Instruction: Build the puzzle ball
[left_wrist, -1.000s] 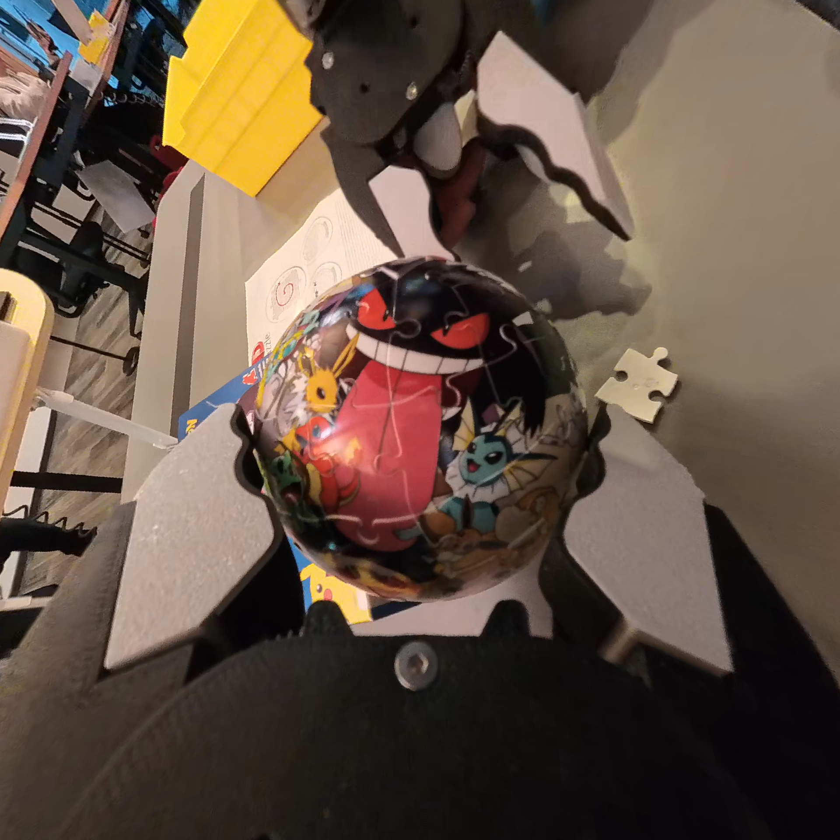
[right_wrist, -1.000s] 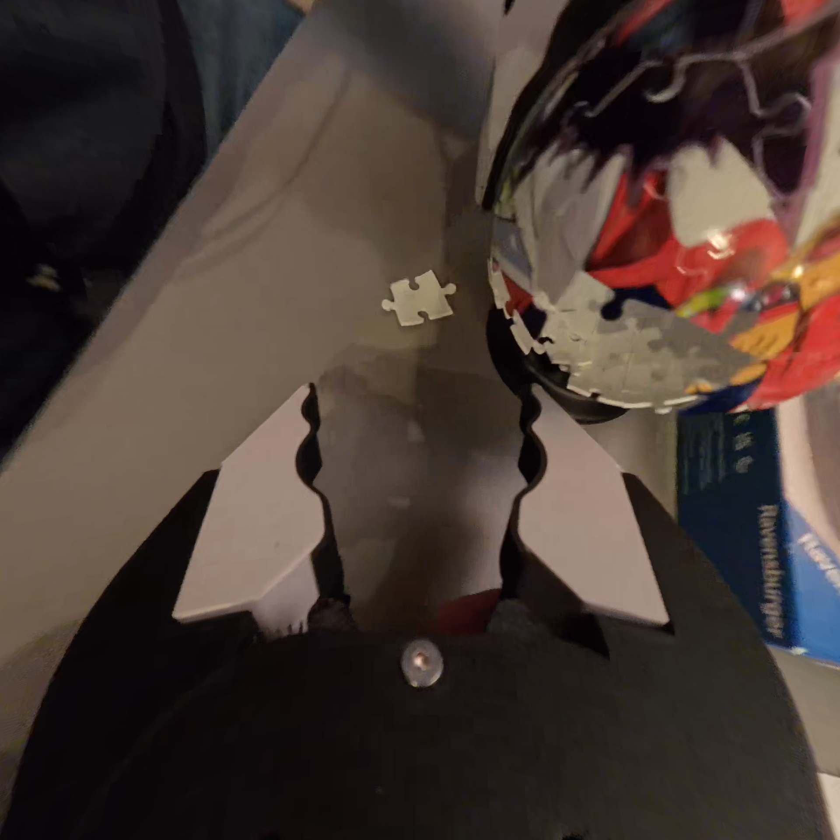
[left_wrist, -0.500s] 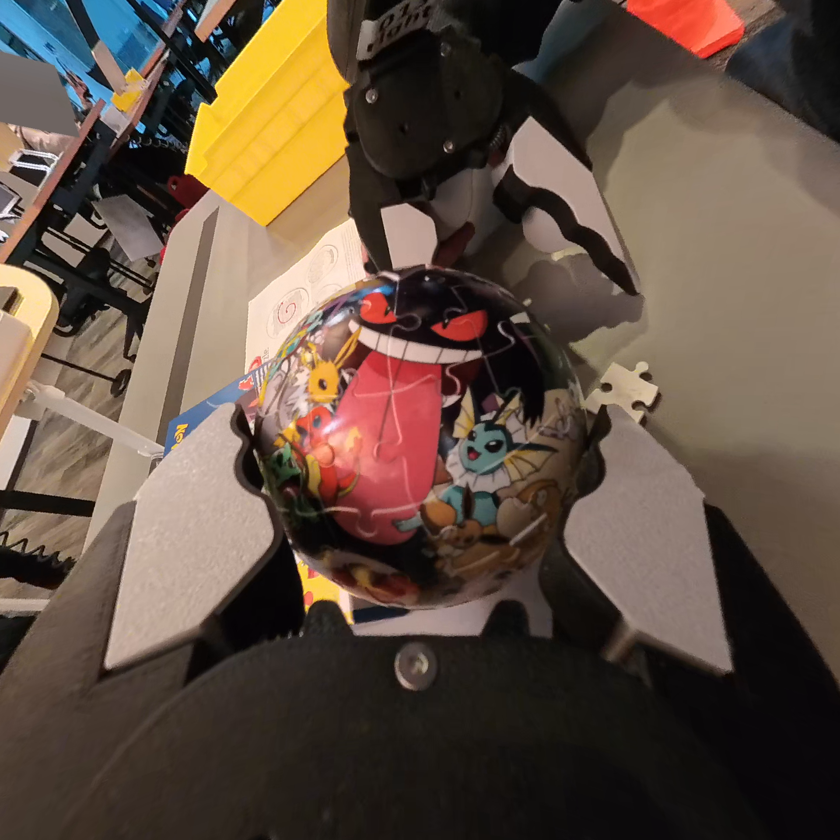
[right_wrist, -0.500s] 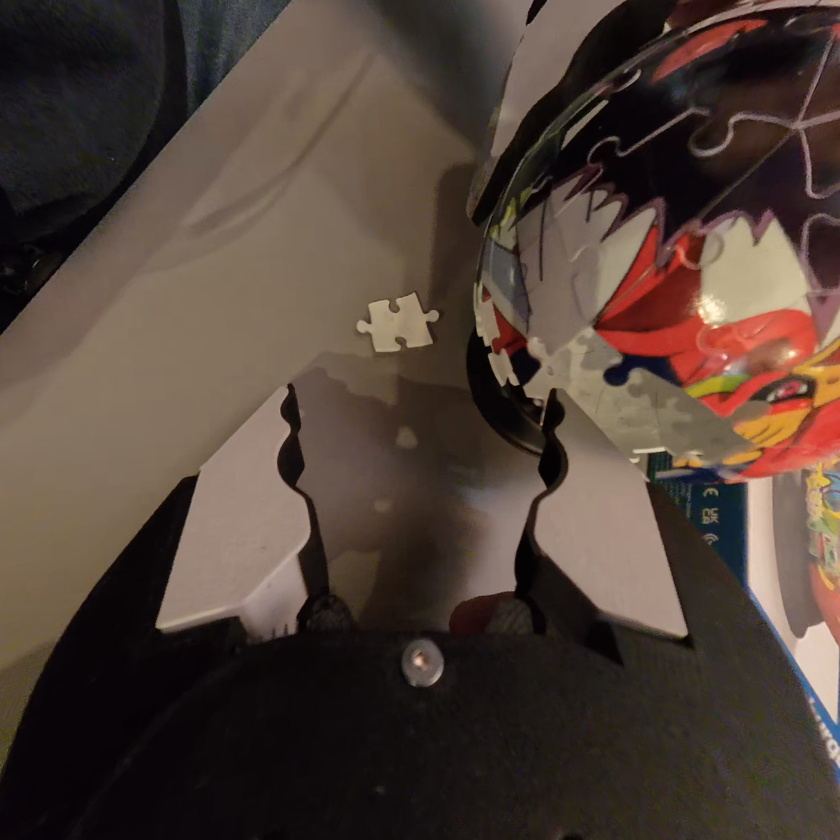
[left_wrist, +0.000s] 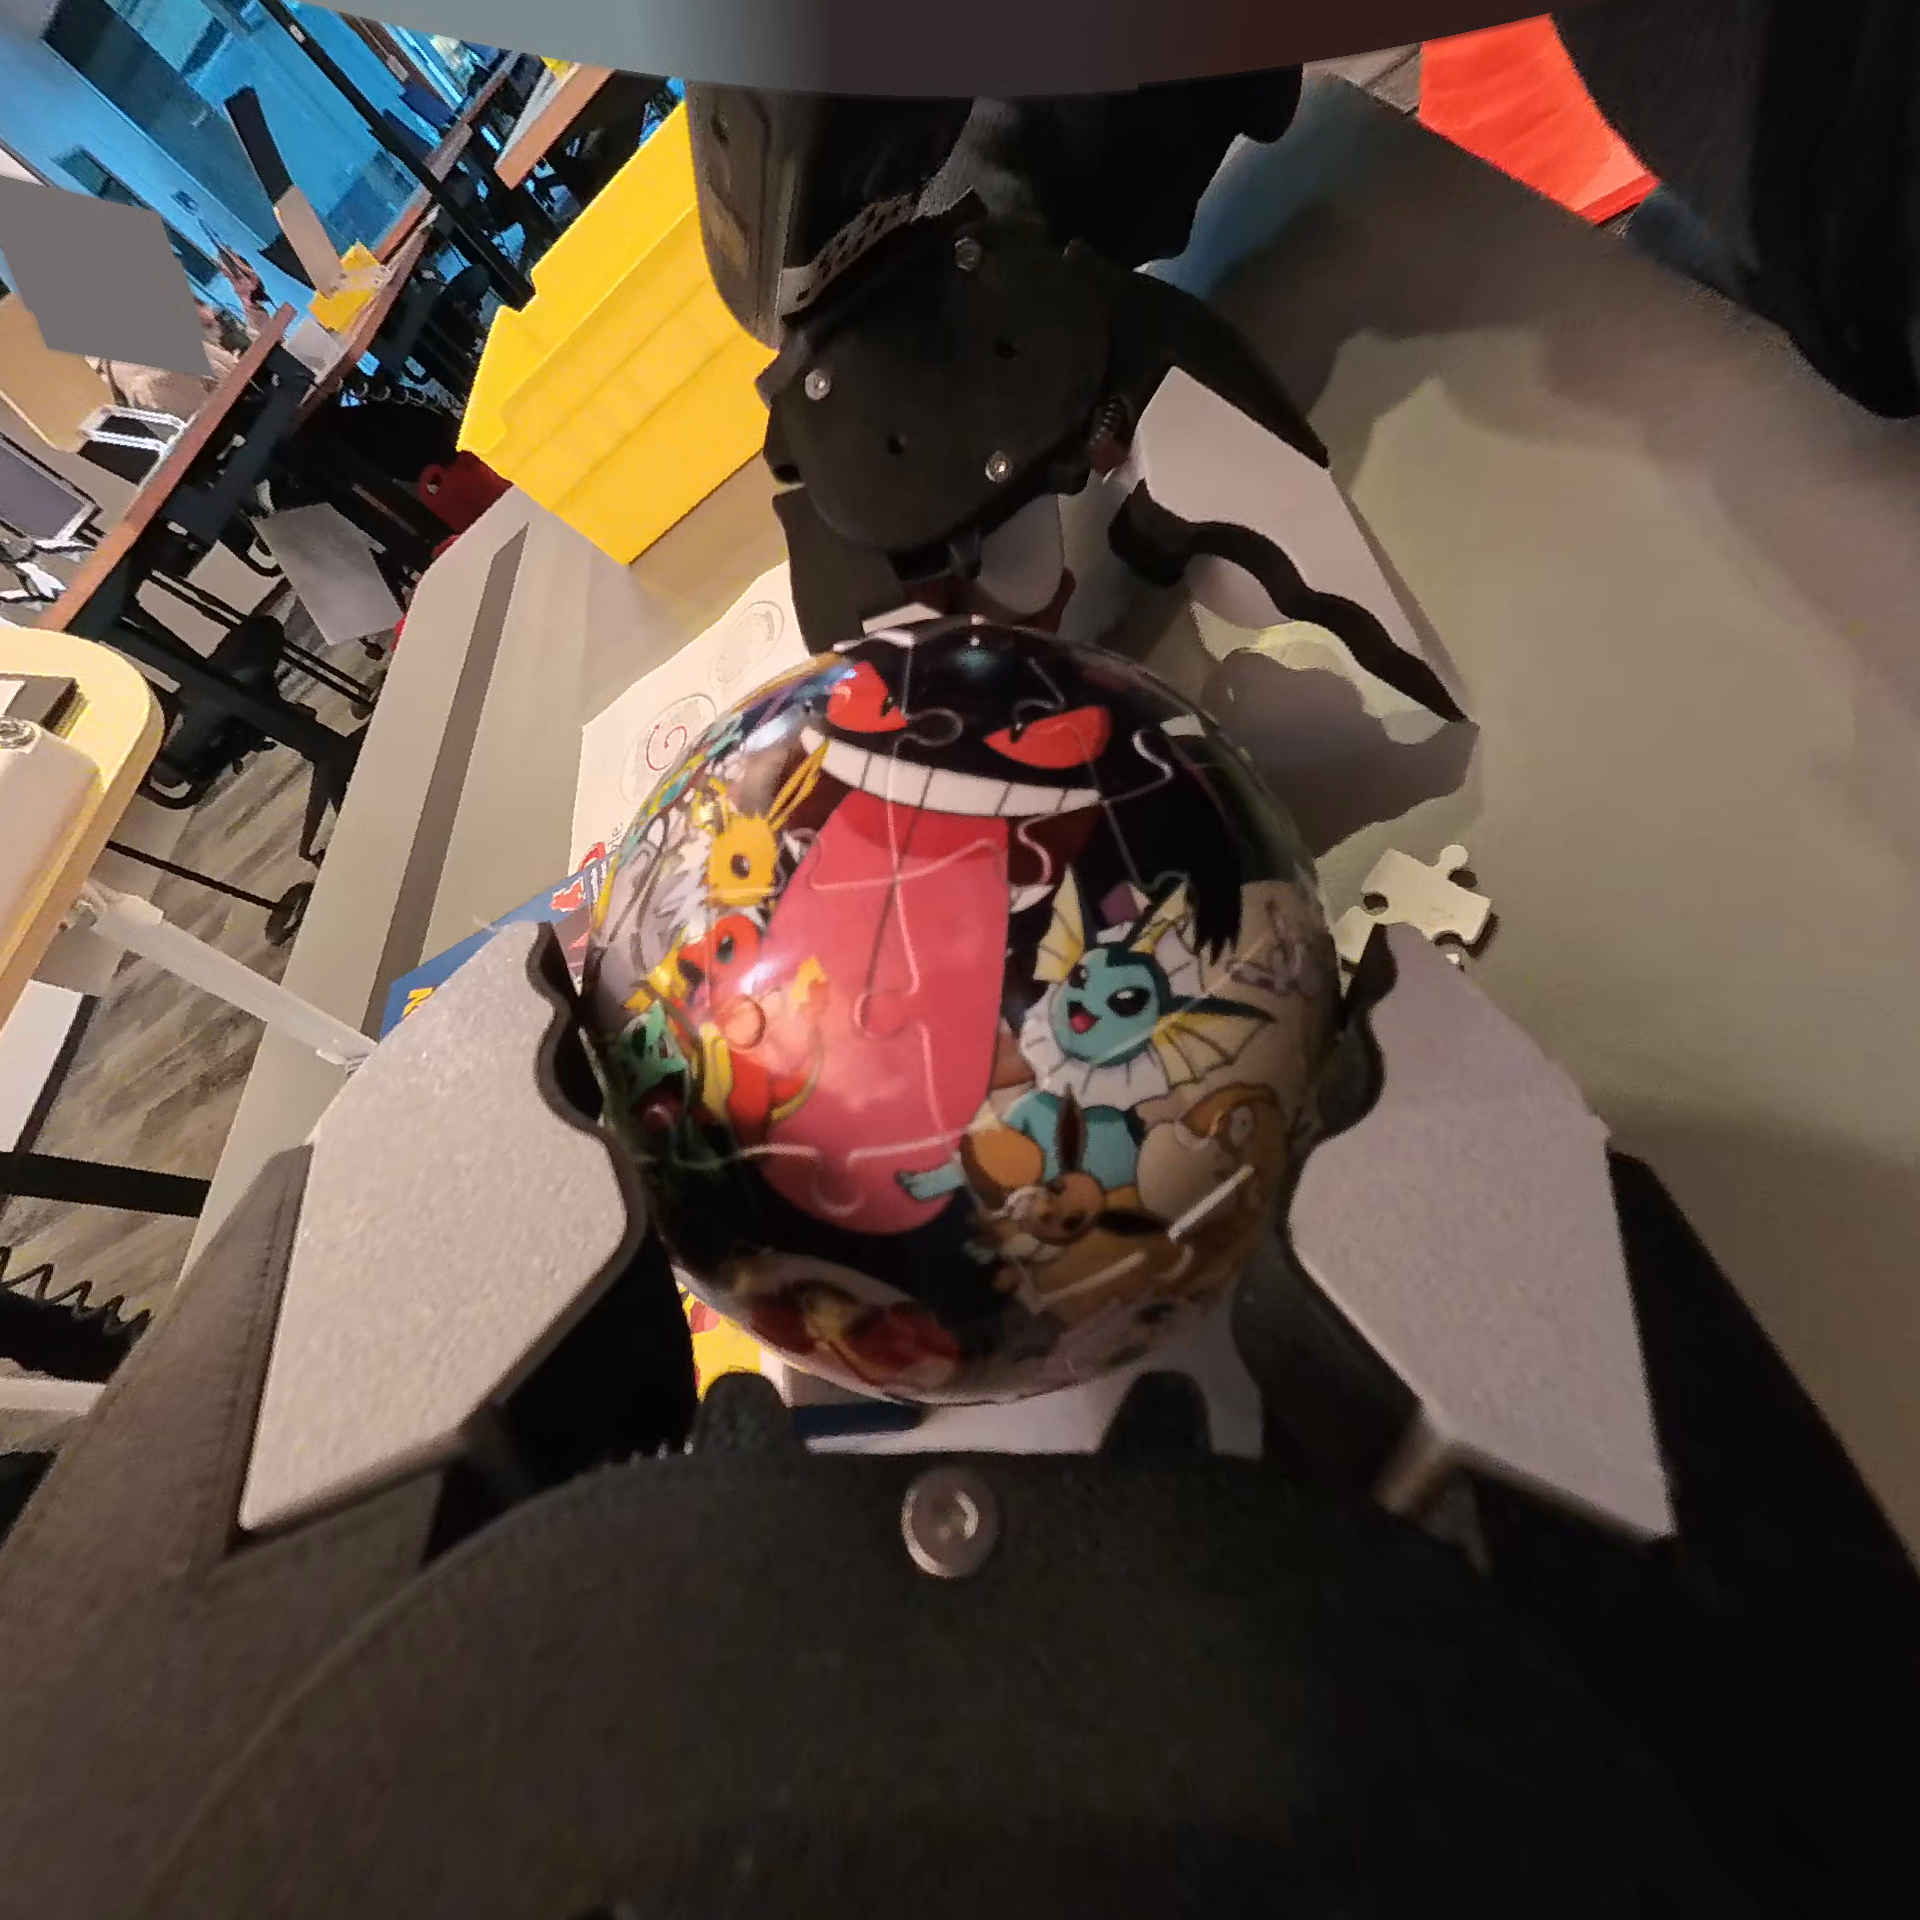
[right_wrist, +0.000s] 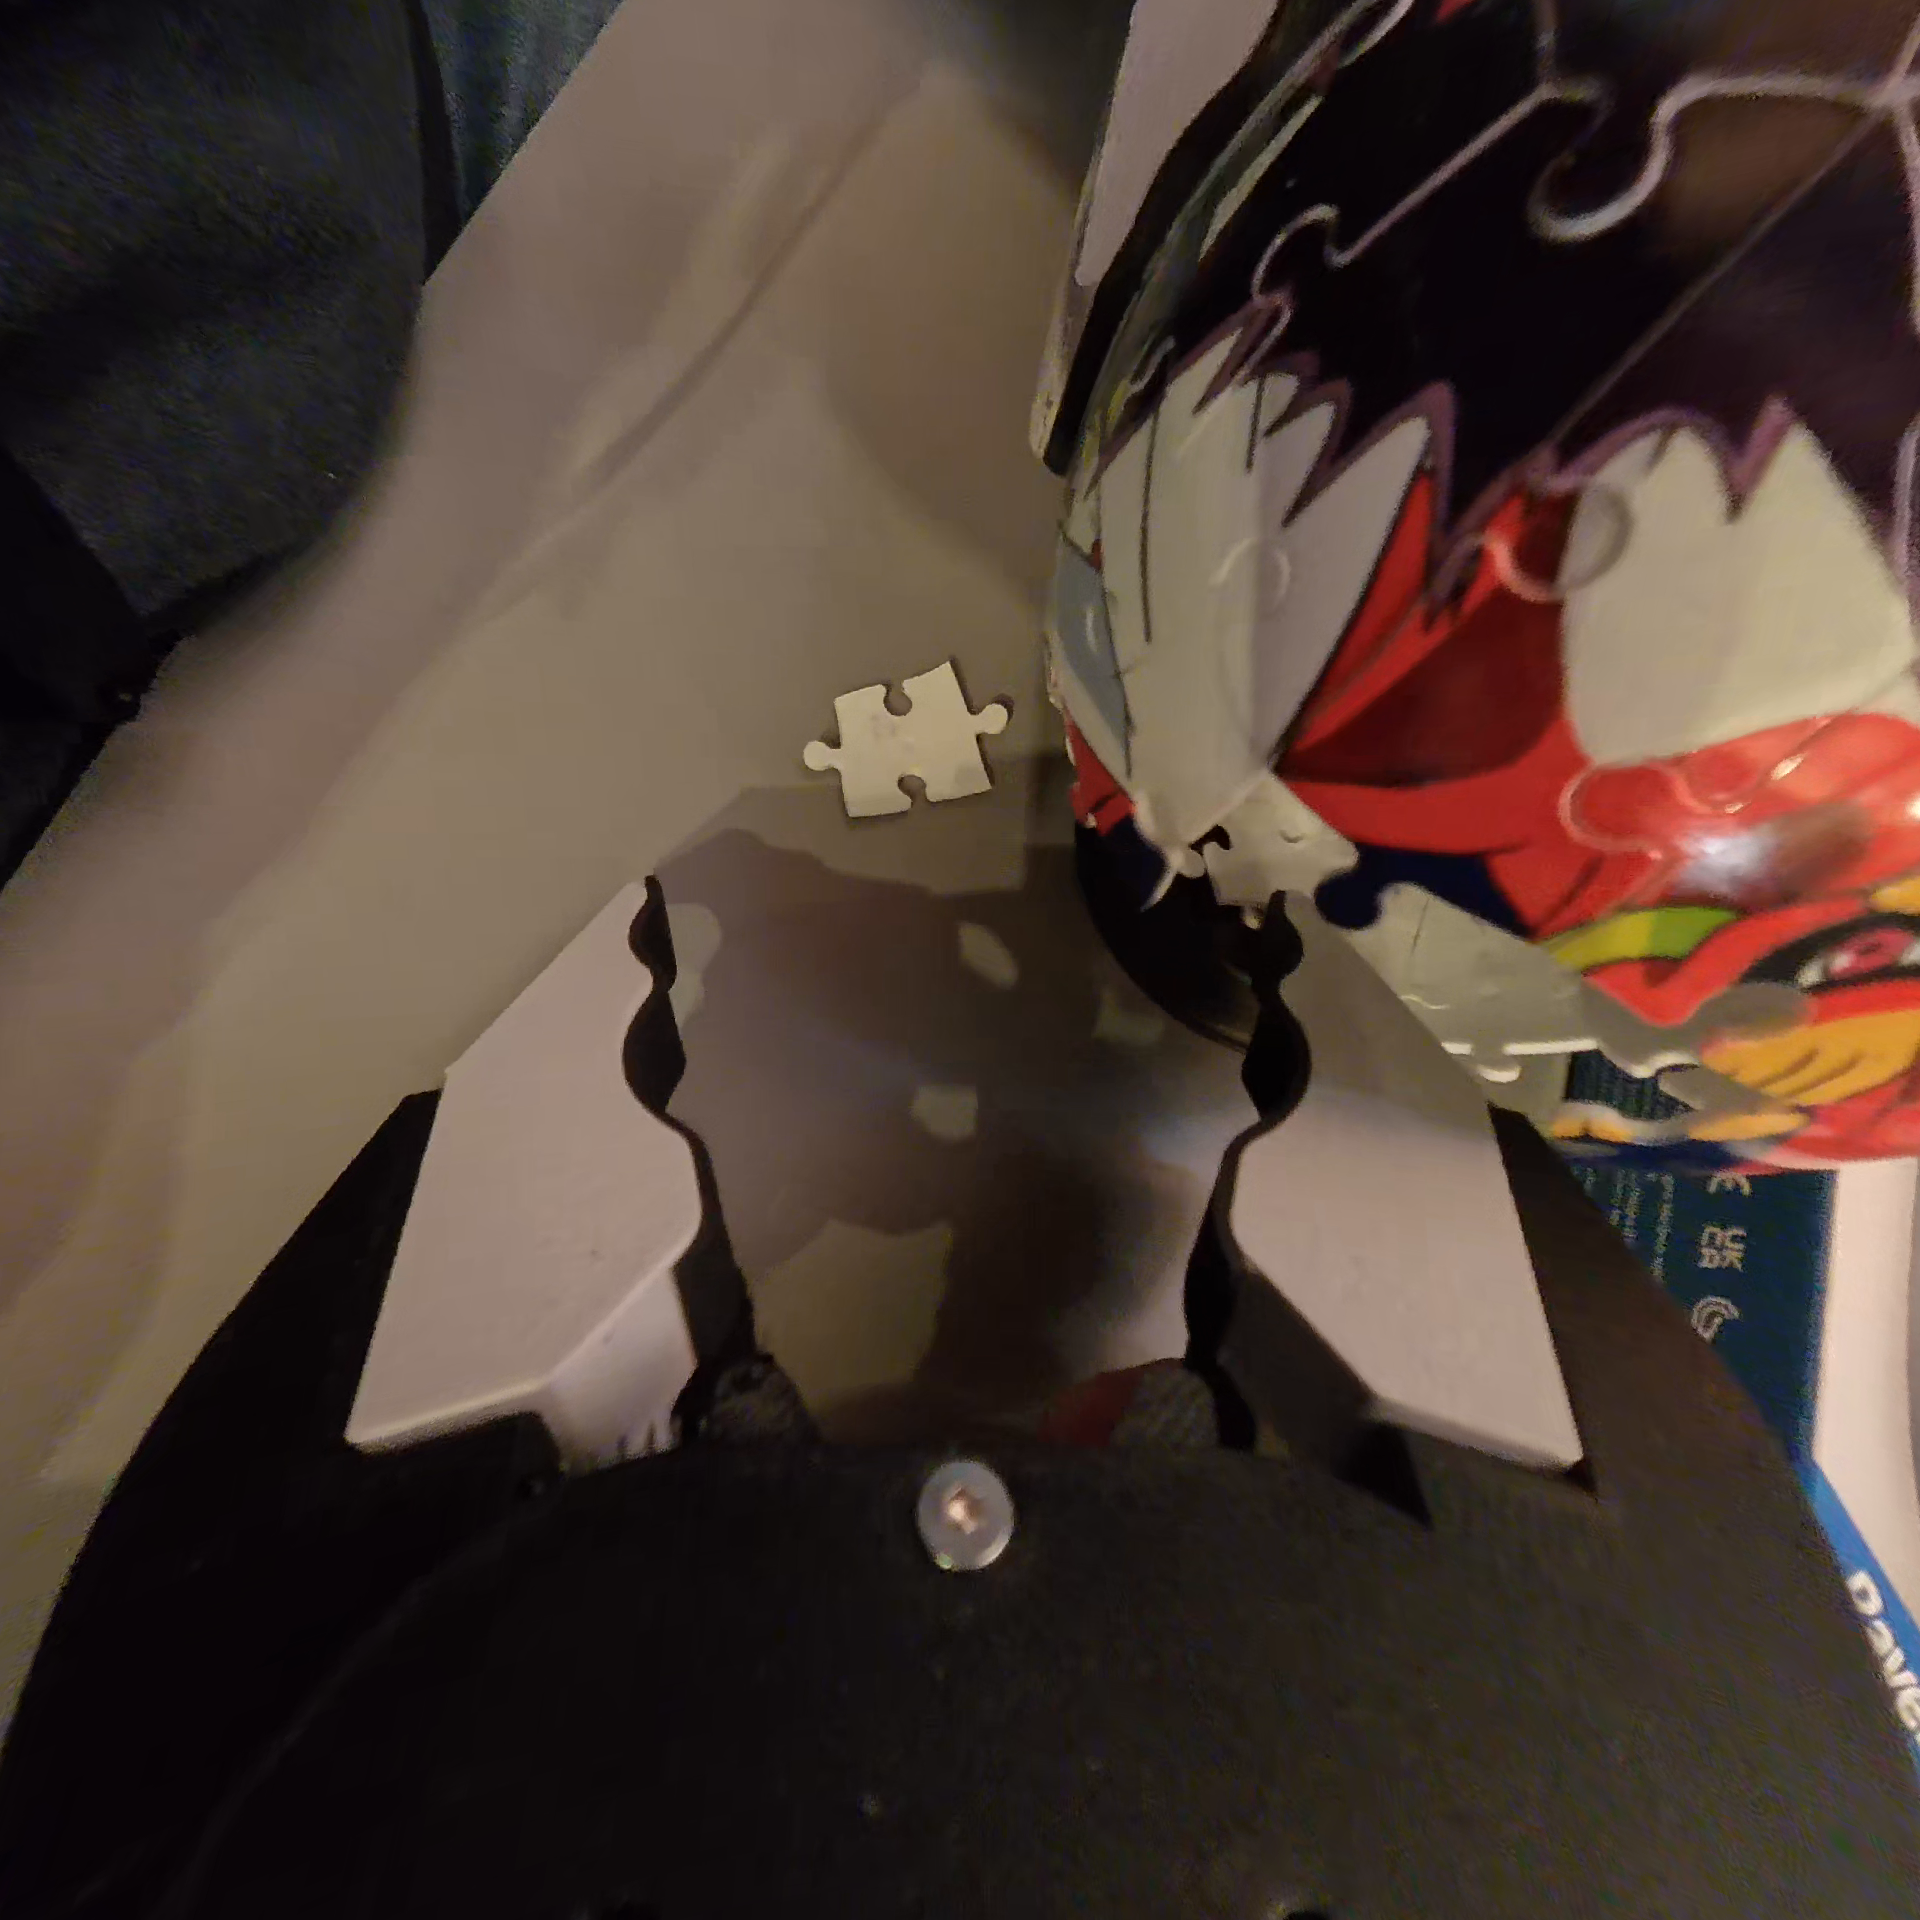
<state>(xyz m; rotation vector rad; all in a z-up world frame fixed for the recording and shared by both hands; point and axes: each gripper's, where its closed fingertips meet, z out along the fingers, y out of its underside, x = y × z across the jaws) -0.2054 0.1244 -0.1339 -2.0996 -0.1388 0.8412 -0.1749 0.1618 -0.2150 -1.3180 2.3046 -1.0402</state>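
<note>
The puzzle ball (left_wrist: 956, 1018) is glossy, with cartoon creatures and a black grinning face. My left gripper (left_wrist: 961, 966) is shut on it, one grey finger on each side. In the right wrist view the ball (right_wrist: 1507, 520) fills the upper right, and its lower edge is jagged with white piece backs showing. My right gripper (right_wrist: 964, 904) is open and empty, its right fingertip right at that jagged edge. It also shows behind the ball in the left wrist view (left_wrist: 1153, 665). One loose white puzzle piece (right_wrist: 909, 753) lies face down on the grey table (right_wrist: 520, 727), just beyond the open fingers and right of the ball (left_wrist: 1423, 899).
A blue puzzle box (right_wrist: 1704, 1247) and a white instruction sheet (left_wrist: 707, 707) lie under and behind the ball. A dark round base (right_wrist: 1164, 966) sits below the ball. Yellow bins (left_wrist: 623, 395) stand past the table's far edge. A person's dark clothing (right_wrist: 208, 312) is beyond the table.
My right gripper has moved in closer to the ball's lower edge and the loose piece, staying open. My left gripper still holds the ball, turned slightly.
</note>
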